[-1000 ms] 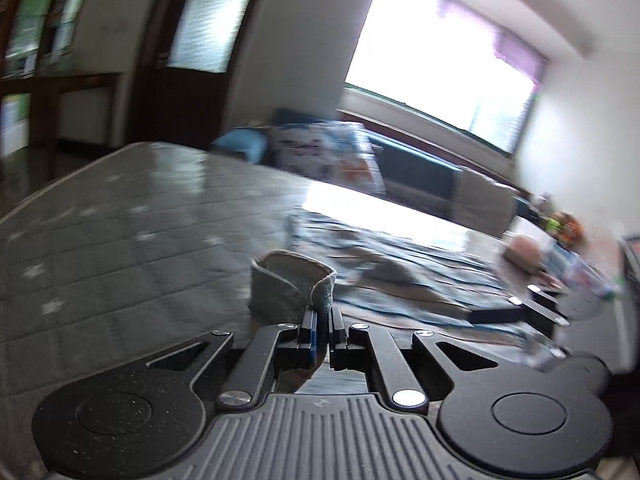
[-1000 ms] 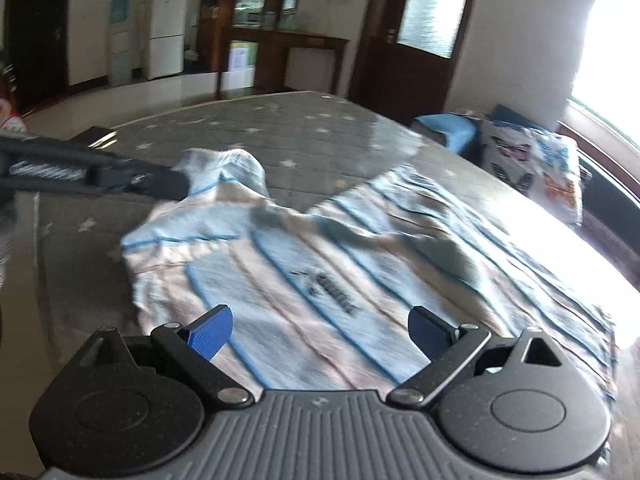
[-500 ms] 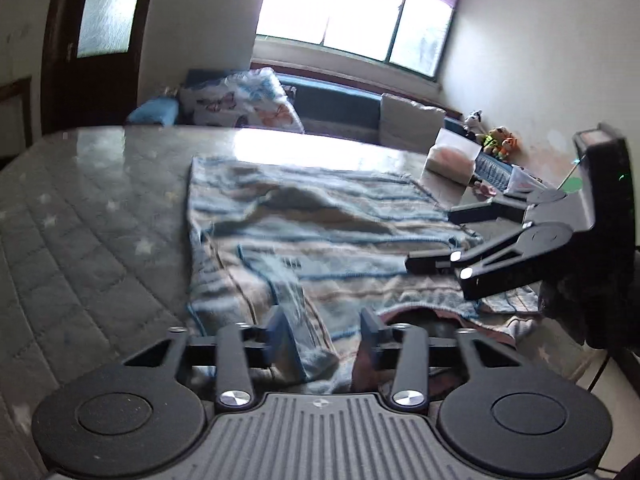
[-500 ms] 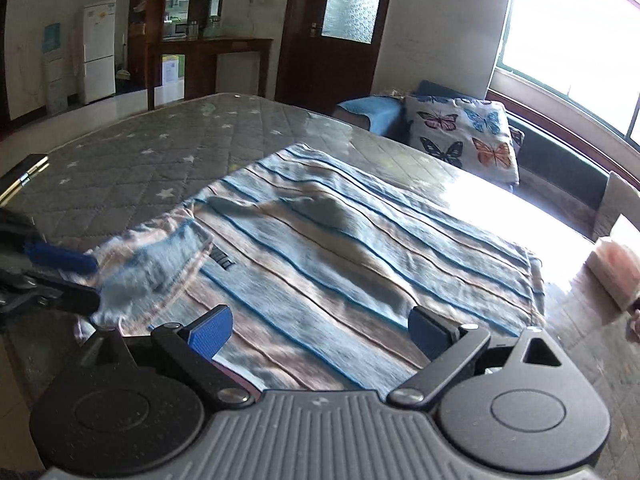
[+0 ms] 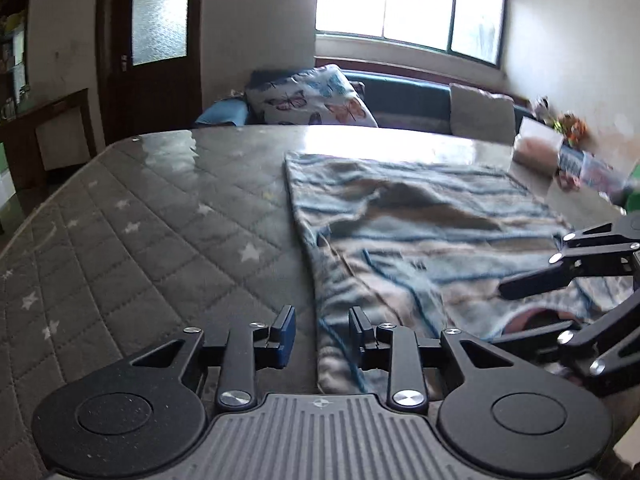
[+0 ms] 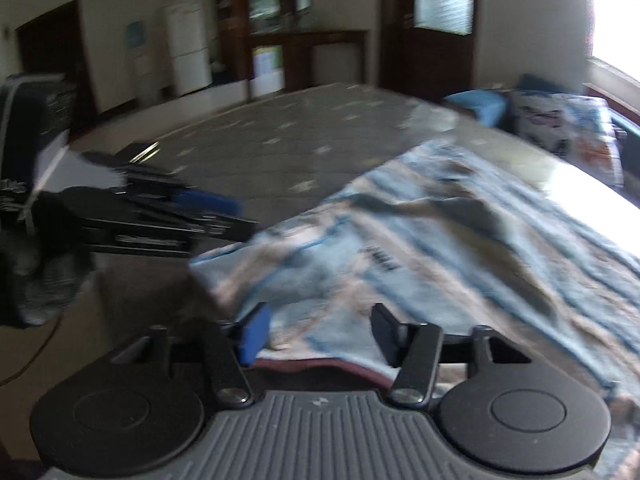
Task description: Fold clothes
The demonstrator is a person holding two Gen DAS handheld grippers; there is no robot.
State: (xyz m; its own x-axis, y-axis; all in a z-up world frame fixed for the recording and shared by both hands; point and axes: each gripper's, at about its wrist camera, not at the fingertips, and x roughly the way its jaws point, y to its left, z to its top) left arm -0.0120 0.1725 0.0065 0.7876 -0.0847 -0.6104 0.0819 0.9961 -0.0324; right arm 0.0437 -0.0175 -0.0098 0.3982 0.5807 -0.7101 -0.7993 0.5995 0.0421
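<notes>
A blue, white and pink striped garment (image 5: 420, 240) lies spread on the grey star-quilted mattress (image 5: 140, 220); it also shows in the right wrist view (image 6: 440, 248). My left gripper (image 5: 322, 334) is open, its jaws straddling the garment's near left edge. My right gripper (image 6: 320, 332) is open over the near hem with its dark red collar edge. The right gripper also shows in the left wrist view (image 5: 536, 304), and the left gripper shows blurred in the right wrist view (image 6: 224, 216).
A butterfly-print pillow (image 5: 312, 98) and a dark blue sofa (image 5: 408, 100) stand beyond the mattress's far edge under a bright window. A pink box (image 5: 536, 152) and small items sit at the right. A dark cabinet and a white fridge (image 6: 188, 56) stand across the room.
The left gripper let go of the folded sleeve and opened, then drew back to the garment's left edge. The right gripper narrowed its jaws and moved down toward the near hem.
</notes>
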